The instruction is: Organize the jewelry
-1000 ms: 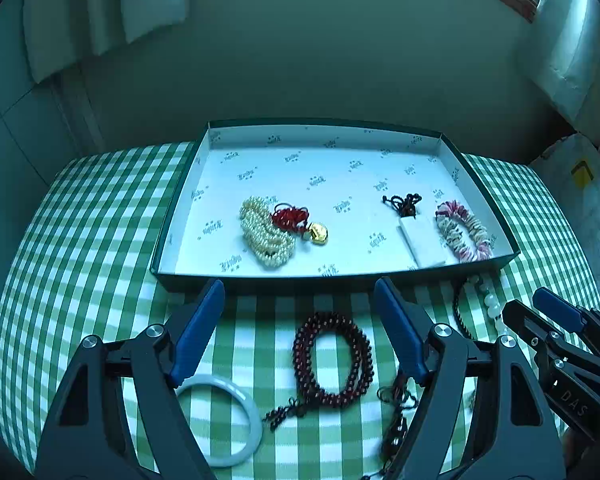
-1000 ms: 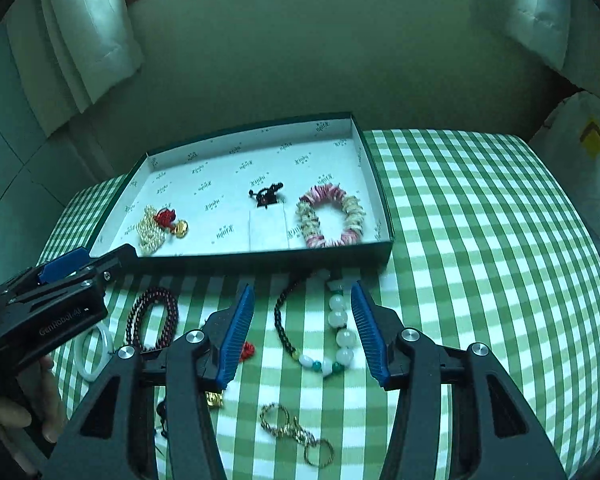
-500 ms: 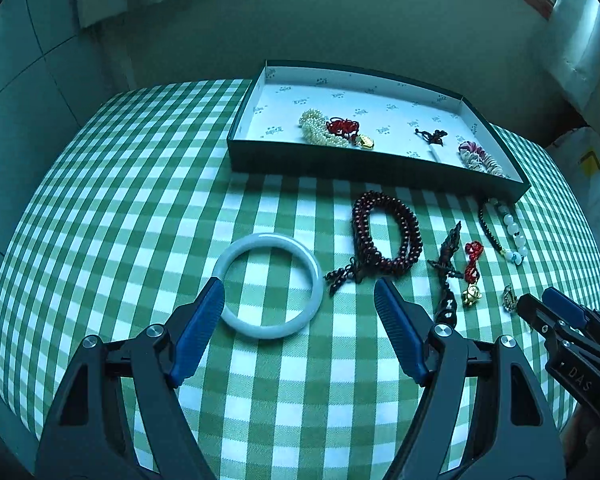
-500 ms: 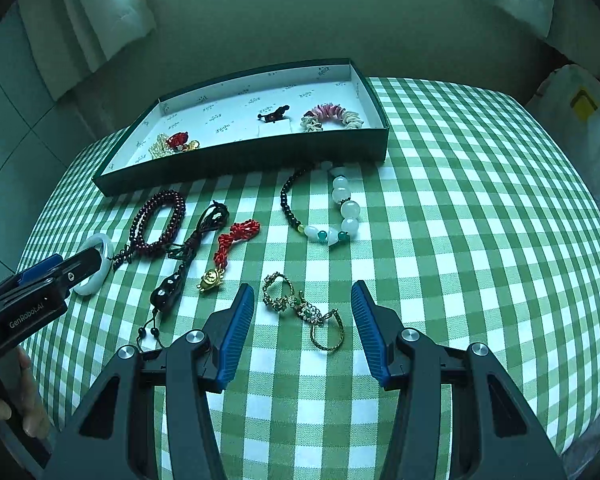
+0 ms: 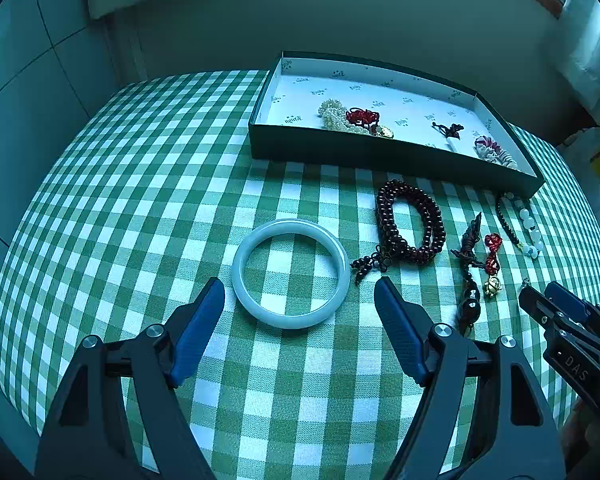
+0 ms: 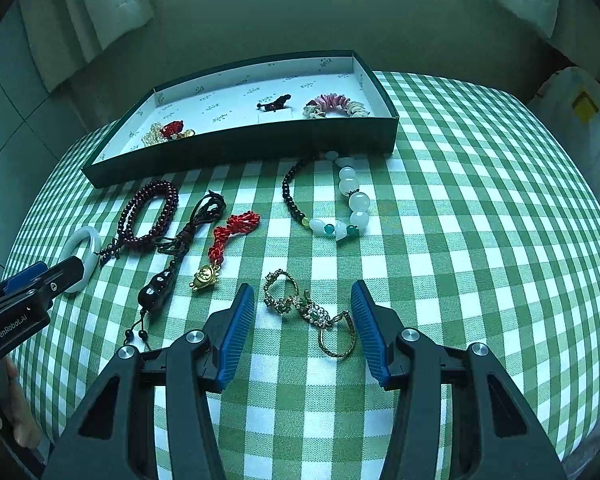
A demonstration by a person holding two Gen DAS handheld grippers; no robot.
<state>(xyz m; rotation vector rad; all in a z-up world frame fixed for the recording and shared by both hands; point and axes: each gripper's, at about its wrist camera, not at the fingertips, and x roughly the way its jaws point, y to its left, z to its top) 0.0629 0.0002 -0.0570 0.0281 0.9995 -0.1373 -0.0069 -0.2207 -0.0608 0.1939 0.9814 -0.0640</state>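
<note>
A pale jade bangle (image 5: 292, 320) lies flat on the green checked tablecloth. My left gripper (image 5: 299, 287) hovers open over its near half, one finger on each side, touching nothing. In the right wrist view a tangle of gold jewelled rings (image 6: 296, 305) lies on the cloth. My right gripper (image 6: 302, 292) is open around them, and the pads stand apart from the rings. The dark green box (image 5: 380, 153) with white lining stands at the back and holds a pearl bracelet (image 5: 334, 118), a red knot charm and a shell bracelet (image 6: 336, 105).
Between box and grippers lie a dark red bead bracelet (image 6: 150, 216), a dark cord pendant (image 6: 158, 290), a red cord with a gold charm (image 6: 206, 276) and a white-and-black bead bracelet (image 6: 350, 204). The table drops off at left, right and front. A wall and curtains stand behind.
Both grippers pulled back from the box toward the near side and sank. The bangle came between the left fingers and the rings between the right fingers. Jaw widths stayed the same.
</note>
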